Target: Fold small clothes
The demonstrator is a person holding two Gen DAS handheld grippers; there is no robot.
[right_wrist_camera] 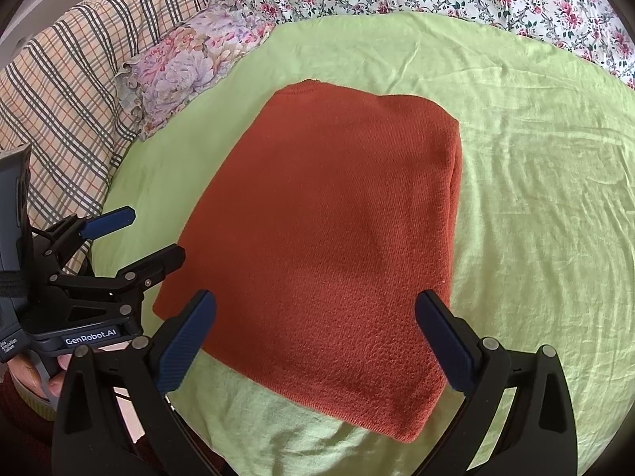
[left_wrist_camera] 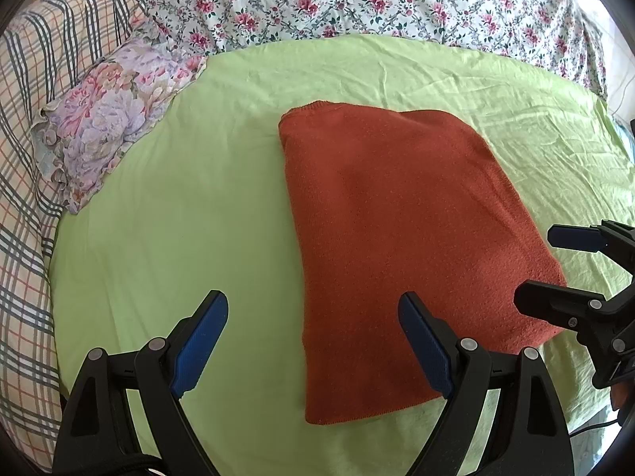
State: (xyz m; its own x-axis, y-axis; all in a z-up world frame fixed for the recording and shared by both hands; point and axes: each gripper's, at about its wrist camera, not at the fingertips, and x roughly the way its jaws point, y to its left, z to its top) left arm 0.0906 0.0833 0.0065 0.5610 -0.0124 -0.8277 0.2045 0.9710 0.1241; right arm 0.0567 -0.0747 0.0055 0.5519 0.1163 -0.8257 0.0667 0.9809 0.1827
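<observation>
The sweater lies folded in a neat block on the green sheet of the bed; the left tongs and right tongs hover spread wide above its near edge, gripping nothing; a floral pillow sits beyond, left.

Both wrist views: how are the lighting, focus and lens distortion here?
Left wrist view: even daylight, the rust-red garment sharp, soft shade across its middle; fisheye bows the green sheet and blacks the corners; brightest at the right edge. Right wrist view: same bowing, knit texture of the garment crisp, a faint shadow on its near part; no glare or motion blur.
</observation>
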